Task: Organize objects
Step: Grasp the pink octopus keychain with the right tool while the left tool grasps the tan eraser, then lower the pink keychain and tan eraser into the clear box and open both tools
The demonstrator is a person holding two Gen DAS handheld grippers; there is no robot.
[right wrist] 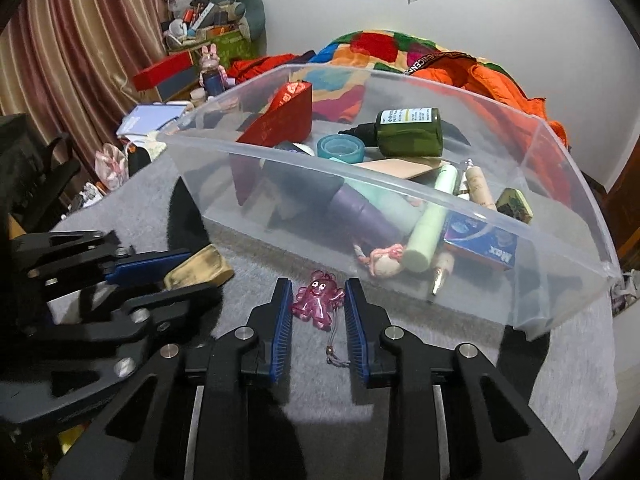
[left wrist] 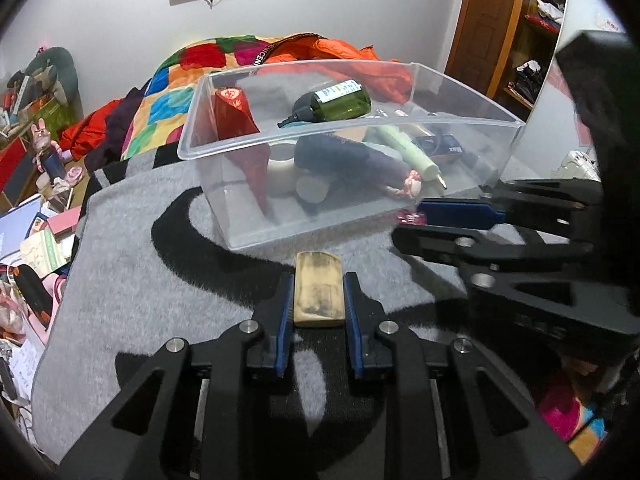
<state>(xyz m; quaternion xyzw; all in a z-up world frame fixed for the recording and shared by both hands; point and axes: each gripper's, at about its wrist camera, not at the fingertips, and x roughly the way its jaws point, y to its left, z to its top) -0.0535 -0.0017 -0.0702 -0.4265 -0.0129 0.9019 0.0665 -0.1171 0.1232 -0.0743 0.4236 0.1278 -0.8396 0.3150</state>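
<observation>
Clear glossy plastic bin; matt grey fuzzy blanket.

One clear bin; inside, one red box, one green bottle, one tape roll, perhaps two pale tubes. Outside it: one tan block, one pink charm.

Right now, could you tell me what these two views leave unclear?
- Left wrist view: pink charm mostly hidden behind the right gripper.
- Both views: bottle label print too small to read.
- Right wrist view: bin bottom items blurred by the frosted wall.
</observation>
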